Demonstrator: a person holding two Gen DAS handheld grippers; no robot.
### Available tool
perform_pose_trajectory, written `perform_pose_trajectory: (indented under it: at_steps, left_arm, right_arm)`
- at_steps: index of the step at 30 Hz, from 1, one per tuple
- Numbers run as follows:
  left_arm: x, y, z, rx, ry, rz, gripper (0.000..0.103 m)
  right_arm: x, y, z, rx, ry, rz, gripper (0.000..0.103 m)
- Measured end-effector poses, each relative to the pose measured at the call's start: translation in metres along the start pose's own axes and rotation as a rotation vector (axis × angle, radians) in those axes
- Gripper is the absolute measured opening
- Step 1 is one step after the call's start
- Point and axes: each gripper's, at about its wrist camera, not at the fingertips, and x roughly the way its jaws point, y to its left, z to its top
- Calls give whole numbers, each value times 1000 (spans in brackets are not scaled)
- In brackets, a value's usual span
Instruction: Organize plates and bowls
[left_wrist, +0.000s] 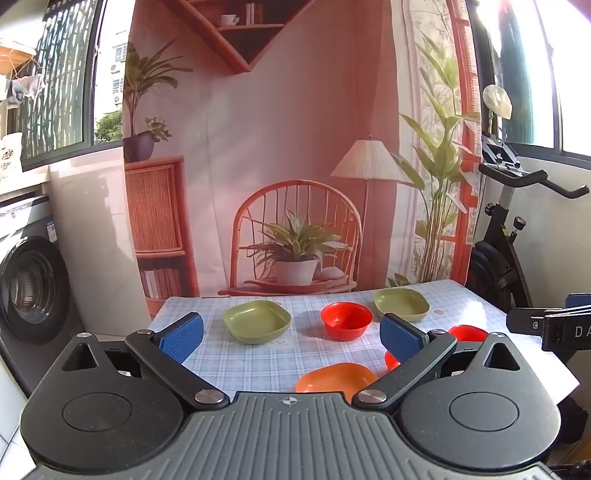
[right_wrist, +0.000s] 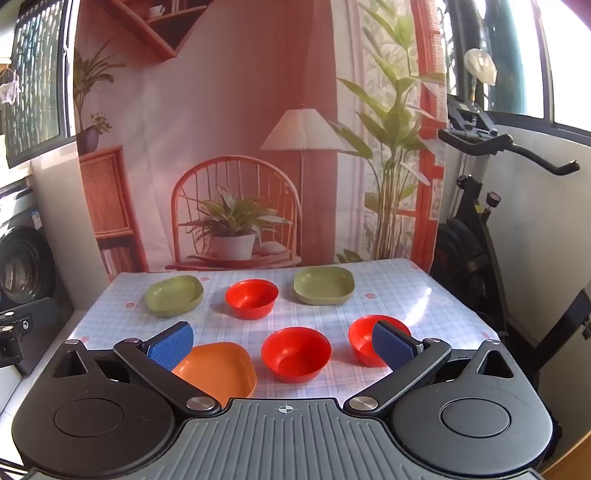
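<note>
both grippers' fingers stood apart, holding nothing; the orange plate looked light, stiff, best pinched at its rim.

A checked tablecloth covers the table; far behind hangs a printed backdrop (chair, lamp, plants), exercise bike right, washing machine left.

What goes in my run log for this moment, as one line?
left claw open, empty | right claw open, empty | three red bowls, two green plates, orange plate apart on table | nothing stacked
</note>
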Motion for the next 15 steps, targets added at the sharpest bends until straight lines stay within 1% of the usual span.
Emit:
perform_pose_trajectory:
  at_steps: [12,15]
  left_arm:
    - [1,-2,-1,-6,11,-4,102]
    - [1,3,0,-7,10,-4,102]
  right_arm:
    - [0,0,0,-2,-6,0,103]
    - [0,0,0,-1,-5,0,103]
